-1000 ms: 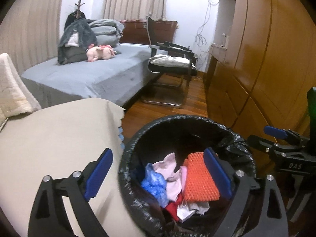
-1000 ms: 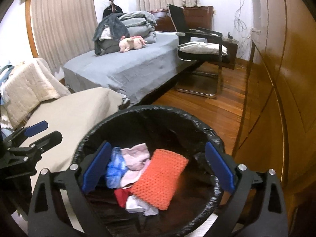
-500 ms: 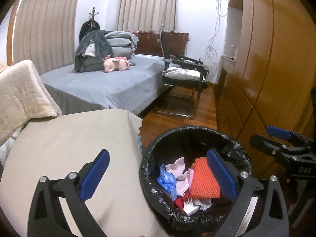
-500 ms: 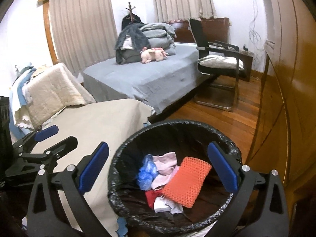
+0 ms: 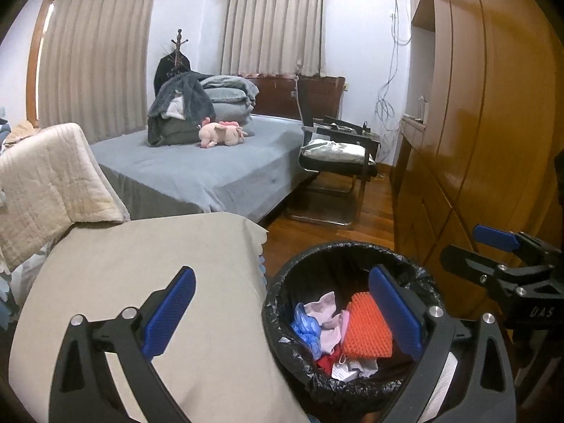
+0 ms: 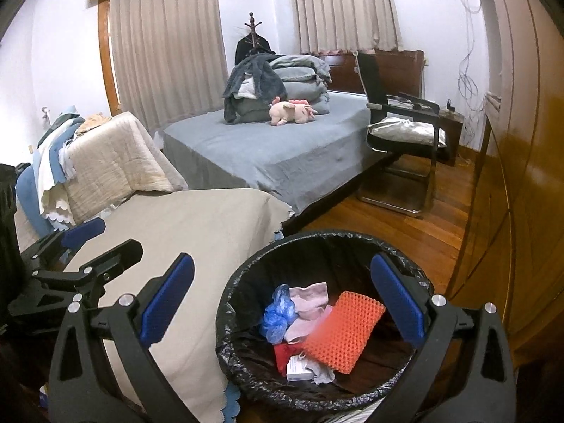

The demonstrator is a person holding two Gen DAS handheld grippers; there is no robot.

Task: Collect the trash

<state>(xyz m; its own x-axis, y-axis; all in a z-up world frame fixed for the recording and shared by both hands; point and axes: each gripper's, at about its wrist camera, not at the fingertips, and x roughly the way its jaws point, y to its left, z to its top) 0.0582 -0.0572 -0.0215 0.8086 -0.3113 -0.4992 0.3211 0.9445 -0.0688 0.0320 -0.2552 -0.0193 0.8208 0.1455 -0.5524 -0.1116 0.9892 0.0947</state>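
A round bin lined with a black bag (image 5: 282, 292) (image 6: 232, 299) stands on the wood floor. Inside lie an orange mesh pad (image 5: 366, 331) (image 6: 343, 335), a blue crumpled wrapper (image 5: 306, 326) (image 6: 276, 313), pale pink cloth (image 6: 310, 303), a red piece and a small white box (image 6: 298, 373). My left gripper (image 5: 282, 313) is open and empty, above and back from the bin. My right gripper (image 6: 282, 303) is open and empty, also above the bin. The right gripper shows at the left wrist view's right edge (image 5: 493, 246); the left gripper shows at the right wrist view's left edge (image 6: 95, 239).
A beige-covered surface (image 5: 141, 282) lies left of the bin, with a cream quilt (image 5: 46, 183) behind it. A grey bed (image 5: 211, 162) holds folded bedding and a pink plush toy (image 5: 222, 134). A black chair (image 5: 338, 155) stands beyond. Wooden wardrobes (image 5: 476, 123) line the right.
Both grippers have risen and pulled back from the bin, so it looks smaller and lower in both views. Both stayed open and empty. The bin's contents have not moved.
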